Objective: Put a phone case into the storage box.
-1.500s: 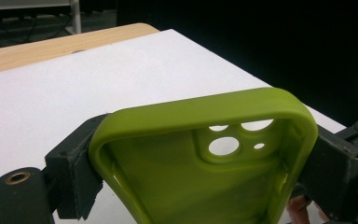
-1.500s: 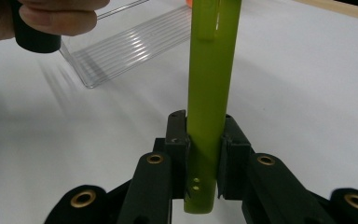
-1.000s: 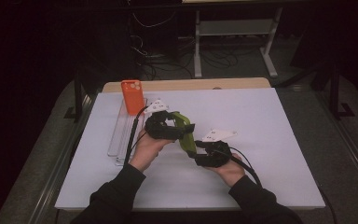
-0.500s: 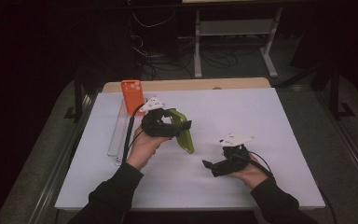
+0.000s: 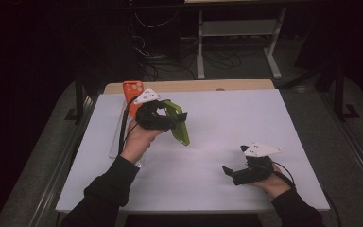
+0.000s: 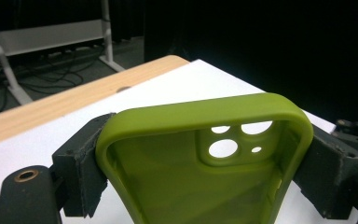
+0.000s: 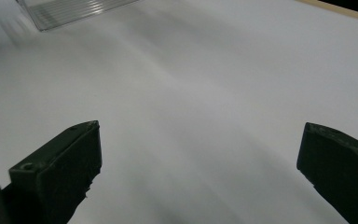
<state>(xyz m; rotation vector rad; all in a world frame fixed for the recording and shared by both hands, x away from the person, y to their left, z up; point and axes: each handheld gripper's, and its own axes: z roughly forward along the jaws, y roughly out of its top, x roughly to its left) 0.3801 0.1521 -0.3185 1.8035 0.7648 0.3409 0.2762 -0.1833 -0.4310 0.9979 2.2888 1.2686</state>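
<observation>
Right tool (image 5: 230, 171) lower, apart – glossy green case (image 5: 177, 122)

Held thing: a green phone case (image 6: 200, 163) is clamped between the two black jaws.
Case details: the camera holes are seen; the inside is turned to the camera.
Background: a white table (image 6: 177, 88) with a wooden edge.

I'm working in what looks like a lab: a white-topped table (image 5: 264, 123) under dark surroundings, with tangled cables (image 5: 170, 61) on the floor behind it and a metal-framed stand (image 5: 236, 33) beside them.
</observation>
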